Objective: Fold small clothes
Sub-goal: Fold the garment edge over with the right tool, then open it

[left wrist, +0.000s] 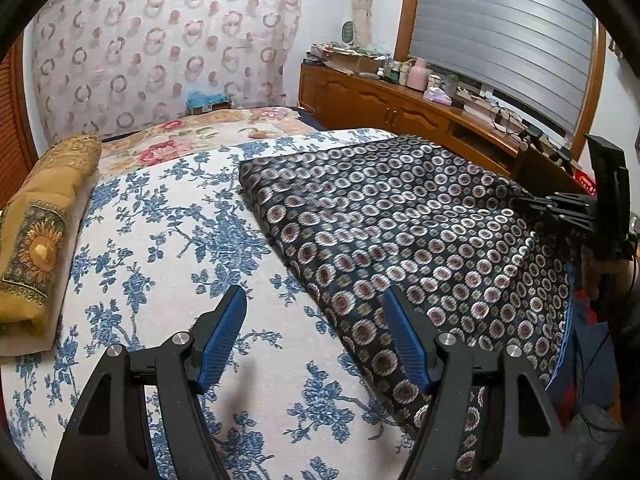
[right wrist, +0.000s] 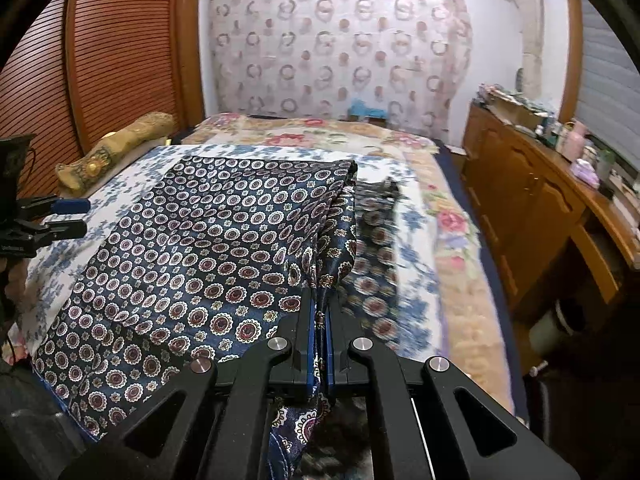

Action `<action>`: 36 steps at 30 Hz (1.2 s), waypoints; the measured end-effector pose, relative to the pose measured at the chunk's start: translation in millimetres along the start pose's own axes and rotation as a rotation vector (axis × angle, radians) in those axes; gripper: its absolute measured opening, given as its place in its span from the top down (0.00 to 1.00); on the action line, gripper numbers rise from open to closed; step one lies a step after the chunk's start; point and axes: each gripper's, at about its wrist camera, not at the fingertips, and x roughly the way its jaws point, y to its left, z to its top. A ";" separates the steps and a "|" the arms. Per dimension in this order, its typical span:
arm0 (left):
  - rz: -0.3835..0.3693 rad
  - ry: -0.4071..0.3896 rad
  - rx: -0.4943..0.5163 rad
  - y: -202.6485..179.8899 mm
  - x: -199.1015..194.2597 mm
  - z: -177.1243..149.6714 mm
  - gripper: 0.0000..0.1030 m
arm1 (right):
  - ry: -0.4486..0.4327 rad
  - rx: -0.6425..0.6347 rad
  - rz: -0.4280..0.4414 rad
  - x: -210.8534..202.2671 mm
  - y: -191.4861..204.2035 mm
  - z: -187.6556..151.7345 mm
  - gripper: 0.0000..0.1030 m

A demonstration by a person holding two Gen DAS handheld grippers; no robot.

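Observation:
A dark blue silky garment (left wrist: 400,224) printed with round medallions lies spread on the bed. My left gripper (left wrist: 316,300) is open above the bedspread, its right pad over the garment's near left edge and nothing between its pads. In the right wrist view my right gripper (right wrist: 321,300) is shut on a raised fold of the garment (right wrist: 192,248), lifting its right edge off the bed. The right gripper (left wrist: 524,203) also shows at the right edge of the left wrist view, and the left gripper (right wrist: 78,216) at the left edge of the right wrist view.
The blue-flowered white bedspread (left wrist: 168,240) covers the near bed, with a floral blanket (right wrist: 328,132) beyond it. A folded yellow sunflower cloth (left wrist: 36,240) lies at the left. A wooden dresser (right wrist: 532,200) crowded with bottles runs along the right. A slatted wardrobe door (right wrist: 100,60) stands at the left.

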 end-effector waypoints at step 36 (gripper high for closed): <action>-0.028 0.148 -0.043 7.2 86.7 44.9 0.56 | 0.113 0.180 0.022 -0.6 -16.3 -8.9 0.54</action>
